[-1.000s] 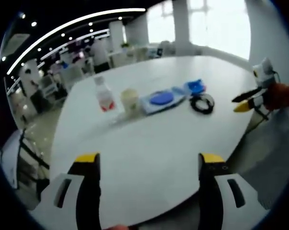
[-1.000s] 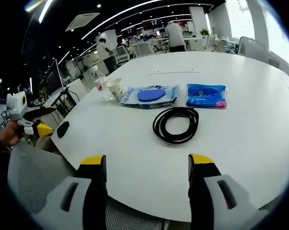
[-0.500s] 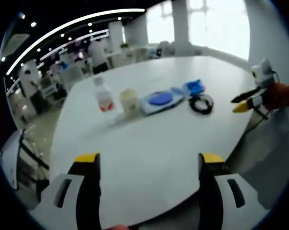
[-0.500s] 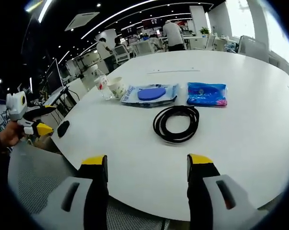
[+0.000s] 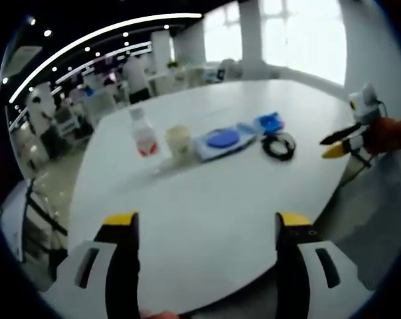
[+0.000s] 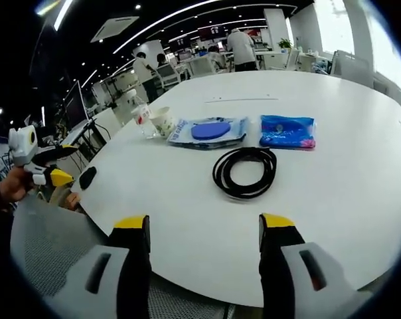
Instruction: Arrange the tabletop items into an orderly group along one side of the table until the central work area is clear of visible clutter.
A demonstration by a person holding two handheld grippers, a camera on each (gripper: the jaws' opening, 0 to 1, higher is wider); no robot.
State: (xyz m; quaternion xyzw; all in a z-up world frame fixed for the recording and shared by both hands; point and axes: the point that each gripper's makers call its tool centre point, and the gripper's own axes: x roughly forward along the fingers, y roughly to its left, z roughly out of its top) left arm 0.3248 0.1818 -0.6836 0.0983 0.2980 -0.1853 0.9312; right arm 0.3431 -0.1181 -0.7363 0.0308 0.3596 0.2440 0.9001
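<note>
Right now your left gripper [image 5: 207,229] and right gripper [image 6: 204,232] both hang wide open with nothing held, near the edge of the white table [image 6: 360,173]. From left to right in the right gripper view: a plastic bottle [image 6: 140,115], paper cup [image 6: 163,122], blue-disc packet [image 6: 209,131], blue pouch [image 6: 287,131]. A coiled black cable [image 6: 245,172] lies nearer you.

The white table [image 6: 333,199] carries a bottle [image 6: 141,114], cup [image 6: 162,122], 2 blue packets [image 6: 210,131] [image 6: 287,131] and coiled black cable [image 6: 245,171].
</note>
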